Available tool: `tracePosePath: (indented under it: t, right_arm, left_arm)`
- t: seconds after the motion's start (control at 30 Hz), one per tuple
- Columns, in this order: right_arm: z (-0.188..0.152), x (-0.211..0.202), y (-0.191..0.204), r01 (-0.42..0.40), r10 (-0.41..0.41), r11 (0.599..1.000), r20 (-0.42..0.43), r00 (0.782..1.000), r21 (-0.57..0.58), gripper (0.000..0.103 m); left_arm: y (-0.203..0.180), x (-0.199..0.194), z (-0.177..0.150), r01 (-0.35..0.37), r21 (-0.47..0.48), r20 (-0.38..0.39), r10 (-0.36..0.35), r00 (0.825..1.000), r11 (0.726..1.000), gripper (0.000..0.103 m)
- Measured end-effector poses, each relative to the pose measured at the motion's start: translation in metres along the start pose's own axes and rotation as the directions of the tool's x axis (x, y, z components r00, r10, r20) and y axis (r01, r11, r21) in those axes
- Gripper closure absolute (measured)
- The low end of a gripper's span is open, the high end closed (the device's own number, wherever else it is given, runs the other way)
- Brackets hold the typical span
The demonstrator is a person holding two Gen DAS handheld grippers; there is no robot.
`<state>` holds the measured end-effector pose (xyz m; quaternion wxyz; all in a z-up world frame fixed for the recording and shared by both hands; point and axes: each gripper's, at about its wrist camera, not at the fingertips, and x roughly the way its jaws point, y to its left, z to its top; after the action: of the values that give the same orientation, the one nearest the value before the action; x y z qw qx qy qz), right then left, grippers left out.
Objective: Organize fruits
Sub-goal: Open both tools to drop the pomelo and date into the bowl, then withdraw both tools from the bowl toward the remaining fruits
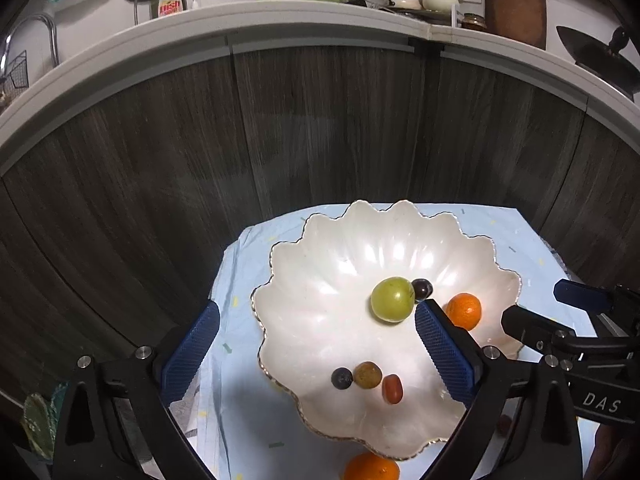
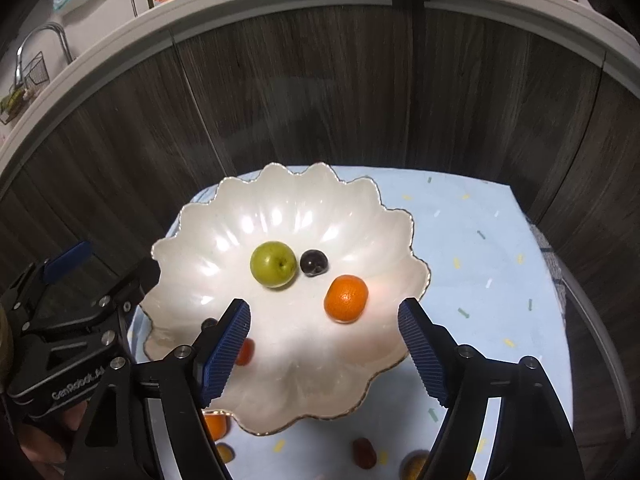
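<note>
A white scalloped bowl (image 1: 320,280) (image 2: 280,208) stands on a light blue cloth. In it lie a green apple (image 1: 393,299) (image 2: 273,264), a dark plum (image 1: 422,289) (image 2: 314,262), an orange (image 1: 464,310) (image 2: 345,298), a dark grape (image 1: 342,378), a brownish fruit (image 1: 367,375) and a red fruit (image 1: 391,389) (image 2: 245,352). My left gripper (image 1: 316,352) is open and empty above the bowl's near left part. My right gripper (image 2: 324,350) is open and empty above the bowl's near edge. Another orange (image 1: 372,467) (image 2: 216,426) lies on the cloth in front of the bowl.
A dark wood cabinet front (image 1: 280,140) rises right behind the small table. On the cloth (image 2: 480,248) near the front lie a red fruit (image 2: 363,453) and small orange-brown fruits (image 2: 416,466). The right gripper's body (image 1: 580,344) shows right of the bowl.
</note>
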<state>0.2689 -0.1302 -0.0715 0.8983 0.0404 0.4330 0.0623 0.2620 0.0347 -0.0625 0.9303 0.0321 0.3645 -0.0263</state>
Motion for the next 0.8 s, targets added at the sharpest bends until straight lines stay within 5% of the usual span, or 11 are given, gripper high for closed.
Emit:
tracePosePath:
  t: [0.8]
  right_arm:
    - [-0.024,-0.06,-0.031,0.032,-0.035,0.998,0.074,0.997,0.045,0.026]
  left_arm:
    - [-0.036,-0.059,-0.022,0.026,0.03,0.02,-0.026,0.999,0.999,0.001]
